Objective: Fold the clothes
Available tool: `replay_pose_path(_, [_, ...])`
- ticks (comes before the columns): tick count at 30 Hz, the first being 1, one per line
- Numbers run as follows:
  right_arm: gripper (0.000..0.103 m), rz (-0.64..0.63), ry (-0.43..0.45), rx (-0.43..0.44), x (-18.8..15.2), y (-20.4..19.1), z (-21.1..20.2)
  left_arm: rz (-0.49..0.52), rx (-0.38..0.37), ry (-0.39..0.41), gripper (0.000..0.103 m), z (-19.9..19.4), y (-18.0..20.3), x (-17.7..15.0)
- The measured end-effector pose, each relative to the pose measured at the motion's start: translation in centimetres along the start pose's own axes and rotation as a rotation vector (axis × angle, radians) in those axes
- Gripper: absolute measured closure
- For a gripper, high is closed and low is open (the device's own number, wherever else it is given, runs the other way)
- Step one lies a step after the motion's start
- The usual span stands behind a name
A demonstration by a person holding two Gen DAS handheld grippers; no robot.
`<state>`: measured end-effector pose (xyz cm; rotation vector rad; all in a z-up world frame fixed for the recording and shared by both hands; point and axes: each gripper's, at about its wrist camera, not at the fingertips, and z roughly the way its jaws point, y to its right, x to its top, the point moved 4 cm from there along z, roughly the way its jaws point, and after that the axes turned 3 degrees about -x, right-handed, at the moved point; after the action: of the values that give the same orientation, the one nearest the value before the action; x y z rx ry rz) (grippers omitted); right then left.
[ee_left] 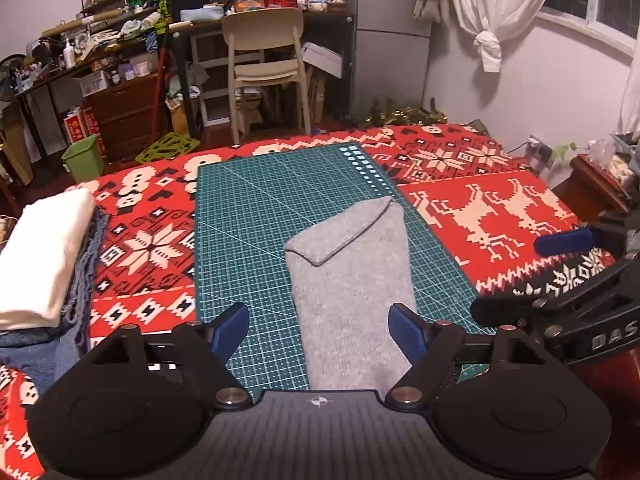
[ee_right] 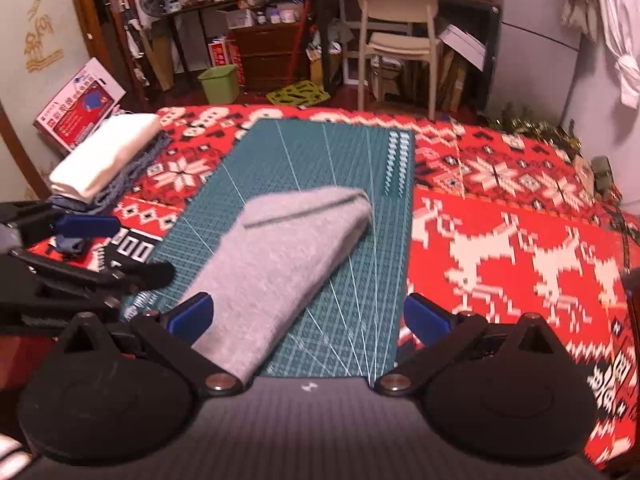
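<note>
Hovering over green cutting mat [ee_left: 248, 220], both my grippers empty. Left gripper [ee_left: 318, 332]: jaws wide apart, straddling near end of grey folded garment [ee_left: 348, 280], not touching it. Right gripper [ee_right: 308, 314]: jaws apart too, its left blue pad [ee_right: 190, 314] just at garment's near edge (contact unclear). Garment lies lengthwise on mat, far end folded over. Mat sits on red patterned blanket [ee_left: 500, 208]. Stack of folded clothes [ee_left: 44, 252] at left.

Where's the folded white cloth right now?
The white cloth sits on a stack of blue clothes at the left edge of the red blanket, left of the green mat.
</note>
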<state>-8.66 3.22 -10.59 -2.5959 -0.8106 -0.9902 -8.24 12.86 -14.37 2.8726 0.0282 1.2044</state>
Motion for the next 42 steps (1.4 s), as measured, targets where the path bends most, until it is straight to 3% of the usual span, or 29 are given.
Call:
replay_pose_path(6, [0.001, -0.171, 0.051, -0.114, 2.3, -1.3, -1.3, 0.034, -0.026, -0.016, 0.020, -0.4, 0.2, 1.1])
replay_pose_path(8, [0.001, -0.159, 0.053, -0.124, 2.5, -1.4, -1.3, 0.028, -0.006, -0.003, 0.020, -0.4, 0.2, 1.1])
replay_pose_path(11, [0.001, -0.122, 0.011, -0.121, 2.5, -1.2, -0.7, 0.044, 0.000, -0.049, 0.020, 0.3, 0.3, 1.0])
replay_pose_path(15, [0.001, -0.125, 0.002, -0.181, 2.3, -1.0, -0.3, 0.039, 0.027, -0.078, 0.013, 0.6, 0.1, 0.8])
replay_pose_path(18, [0.001, -0.119, -0.010, -0.176, 2.3, -0.8, -0.3, 0.027, 0.026, -0.081, 0.010, 0.3, -0.1, 0.7])
replay_pose_path(22, [0.001, -0.125, 0.029, -0.199, 2.6, -0.6, -0.8, -0.025, 0.030, -0.070, 0.010, 0.0, -0.8, 1.1])
replay_pose_path(25, [0.001, -0.146, 0.034, -0.159, 3.1, -0.7, -1.0, -0.037, 0.049, -0.057, 0.010, -0.4, -1.1, 1.5])
replay_pose_path(29, [0.001, -0.052, 0.011, -0.082, 3.5, -0.2, -0.8, -0.146, -0.006, -0.046, 0.012, -0.2, -1.8, 1.7])
replay_pose_path(33, [0.001, -0.036, 0.027, -0.085, 3.7, -0.1, -0.5, -0.204, -0.026, -0.051, 0.019, 0.3, -2.1, 1.8])
replay_pose_path(36, [0.001, -0.001, 0.042, -0.115, 3.8, 0.0, 0.1, -0.203, -0.032, -0.089, 0.017, 1.1, -2.3, 1.8])
replay_pose_path(39, [0.001, 0.041, 0.036, -0.089, 3.8, 0.2, 0.7, -0.212, -0.064, -0.143, 0.018, 2.2, -2.6, 1.7])
replay_pose_path(42, [0.001, 0.086, 0.046, -0.100, 3.7, 0.6, 1.3, -0.271, -0.092, -0.135, 0.020, 2.7, -3.2, 1.7])
